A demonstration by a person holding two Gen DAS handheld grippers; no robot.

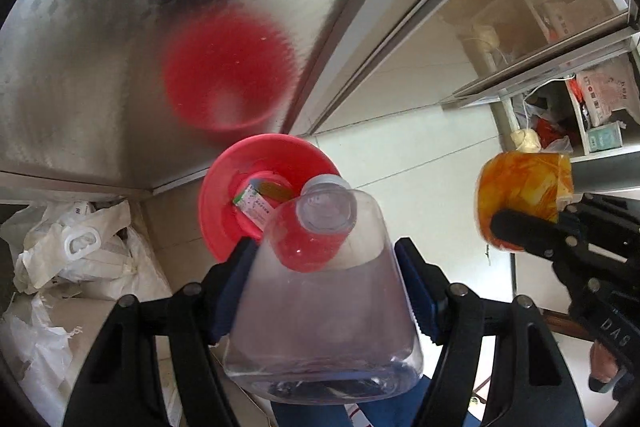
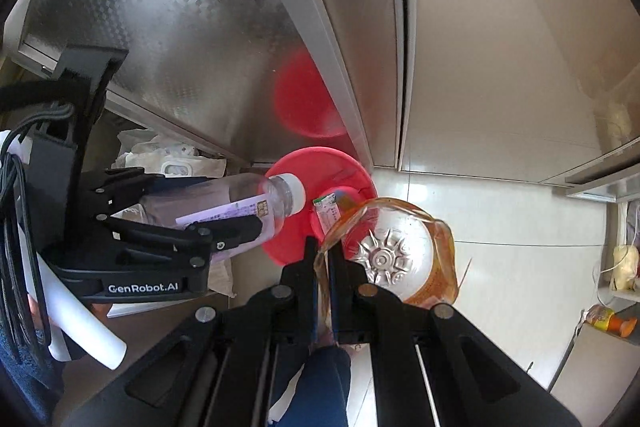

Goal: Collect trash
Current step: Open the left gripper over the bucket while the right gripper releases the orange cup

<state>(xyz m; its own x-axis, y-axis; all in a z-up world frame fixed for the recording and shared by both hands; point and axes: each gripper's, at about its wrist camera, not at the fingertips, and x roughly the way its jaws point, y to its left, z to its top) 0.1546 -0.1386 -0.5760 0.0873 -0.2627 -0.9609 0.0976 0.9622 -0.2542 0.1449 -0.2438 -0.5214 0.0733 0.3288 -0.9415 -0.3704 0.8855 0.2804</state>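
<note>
Clear plastic made the empty bottle (image 1: pixel 320 291) light and easy to squash, so it was held by its wide sides in the left gripper (image 1: pixel 324 291) above the red bin (image 1: pixel 224 195), while an orange wrapper (image 2: pixel 440 267) was pinched tight in the right gripper (image 2: pixel 323 259).

The pale tiled floor (image 1: pixel 420 155) carries a red bin (image 1: pixel 224 211), which stands against the foot of a steel cabinet (image 1: pixel 120 47) with a paper scrap (image 1: pixel 256 207) lying inside it. To the left of the bin, white sacks (image 1: pixel 80 251) are heaped on the floor under the cabinet's edge. Far right, a metal rack (image 1: pixel 560 87) stands on the tiles with bags and packets on its shelves.
</note>
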